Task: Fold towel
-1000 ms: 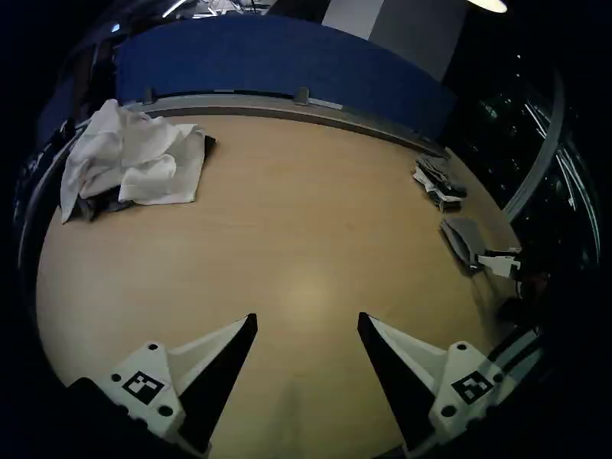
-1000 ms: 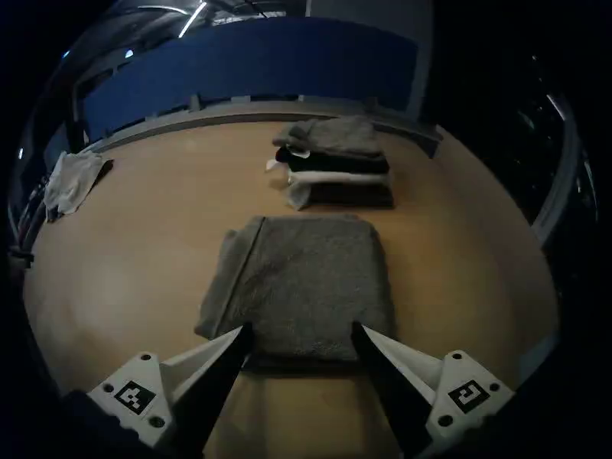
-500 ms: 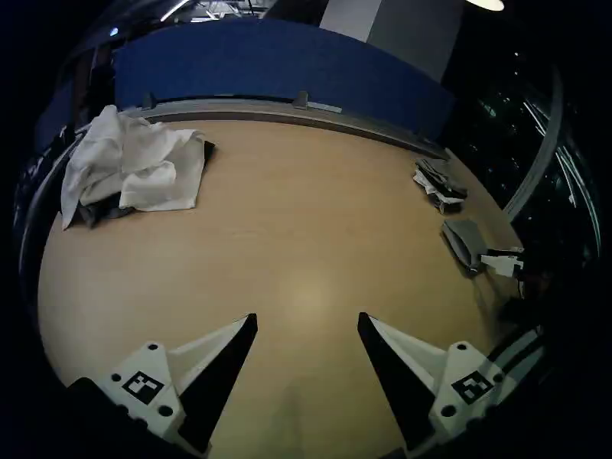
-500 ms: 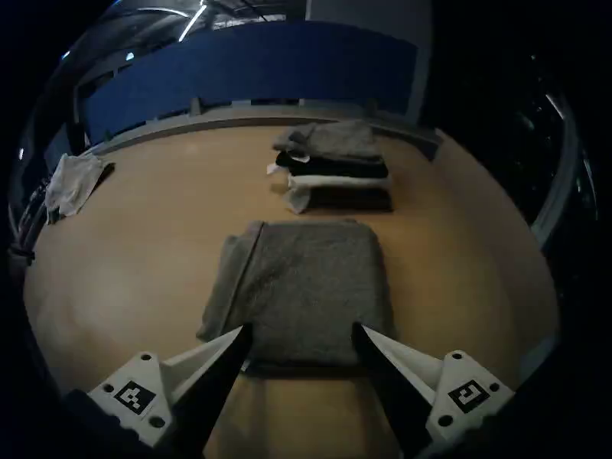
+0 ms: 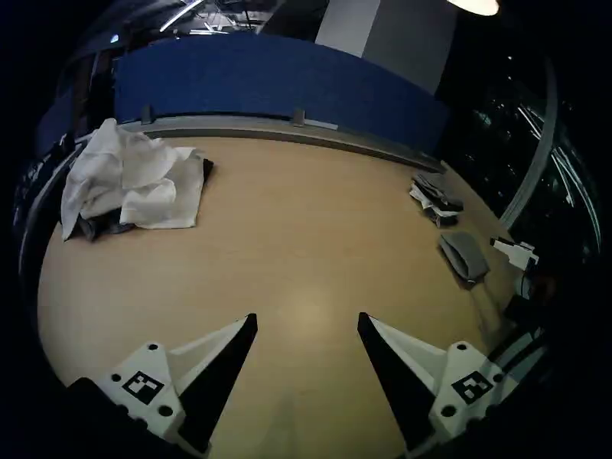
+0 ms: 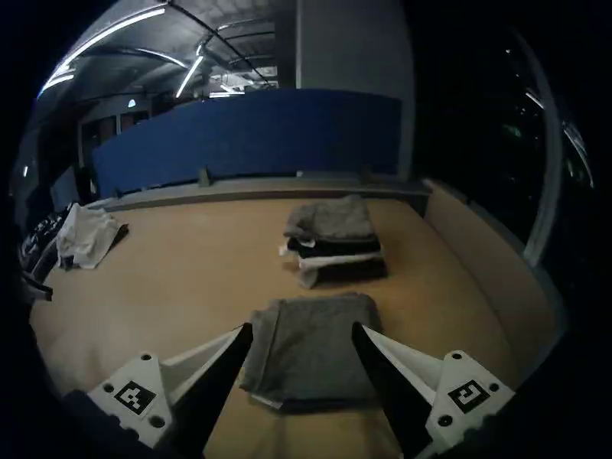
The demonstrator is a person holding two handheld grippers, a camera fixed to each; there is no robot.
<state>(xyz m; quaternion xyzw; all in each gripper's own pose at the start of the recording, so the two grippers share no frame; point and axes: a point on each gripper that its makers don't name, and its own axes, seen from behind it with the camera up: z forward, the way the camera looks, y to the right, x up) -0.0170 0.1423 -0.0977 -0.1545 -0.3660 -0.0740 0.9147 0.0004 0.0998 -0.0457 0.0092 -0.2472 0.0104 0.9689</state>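
- While hanging above the counter (image 6: 191, 268), keeps nothing between the fingers of the right gripper (image 6: 301, 326): spread wide, pinching no cloth.
- Finds the grey towel (image 6: 317, 348) at six o'clock in the right gripper view, flat on the counter as a neat folded square, lying below and between the spread fingers and, as far as can be told, touching neither.
- Puts the stack of folded towels (image 6: 333, 241) just past it toward twelve o'clock, near but apart.
- Leaves the white heap (image 6: 86, 233) crumpled far off at nine o'clock, close to the foot of the blue partition (image 6: 245, 145).
- Holds the left gripper (image 5: 306, 315) likewise spread over bare counter, gripping nothing.
- From the left gripper view, sets the white heap at ten o'clock and the grey towel and the stack at three o'clock, all well apart from those fingers.
- Reads, as a judgement, as the tail of one fold: grey towel squared and let go, not yet on the stack.
- Calls next, most likely, for closing on the near edge of the grey towel and carrying it to the stack at twelve o'clock, or else for turning to the white heap for a fresh piece.
- Demands, for the carry, a pinch through every layer, so that the fold does not fall open on the way.
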